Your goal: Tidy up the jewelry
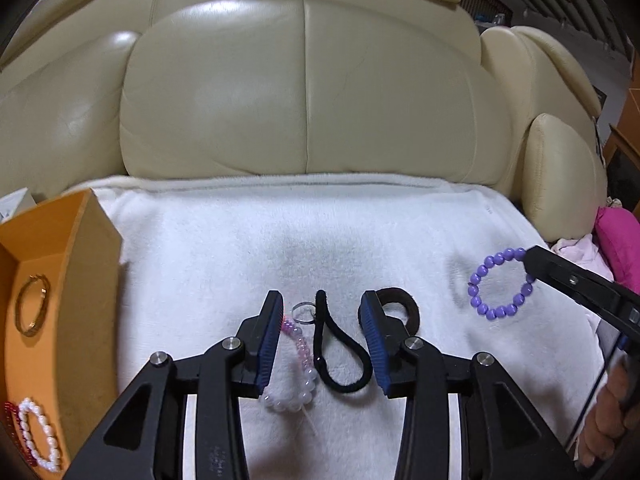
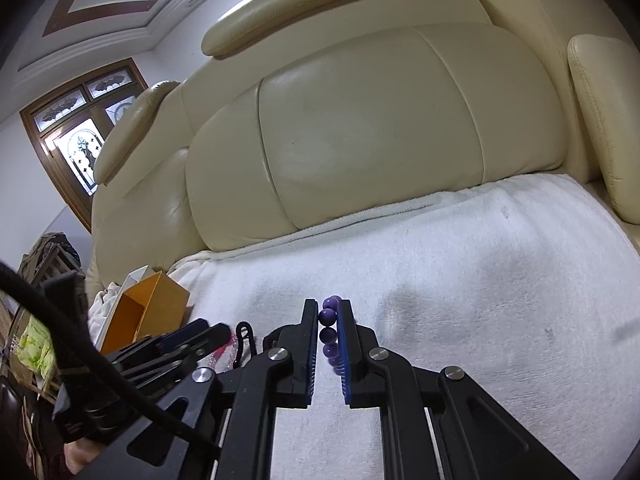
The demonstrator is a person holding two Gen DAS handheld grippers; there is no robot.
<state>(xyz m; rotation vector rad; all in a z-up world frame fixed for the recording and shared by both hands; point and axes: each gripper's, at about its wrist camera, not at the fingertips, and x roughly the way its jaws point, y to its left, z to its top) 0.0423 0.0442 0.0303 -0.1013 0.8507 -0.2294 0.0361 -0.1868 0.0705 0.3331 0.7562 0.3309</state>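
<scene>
My left gripper (image 1: 322,304) is open, low over the white towel (image 1: 360,224). Between its fingers lie a black hair tie (image 1: 340,354), a pink and clear bead bracelet (image 1: 298,364) and a small clear ring (image 1: 303,313). A brown hair tie (image 1: 404,308) shows behind the right finger. My right gripper (image 2: 330,308) is shut on a purple bead bracelet (image 2: 329,334), which hangs above the towel at the right in the left wrist view (image 1: 500,284). An orange box (image 1: 52,280) at the left holds a gold bangle (image 1: 32,304), a white pearl bracelet (image 1: 38,434) and a red bead bracelet (image 1: 10,412).
A cream leather sofa back (image 1: 304,92) rises behind the towel, with an armrest (image 1: 560,168) at the right. Pink cloth (image 1: 620,236) lies at the far right. In the right wrist view the orange box (image 2: 148,308) stands at the left near clutter.
</scene>
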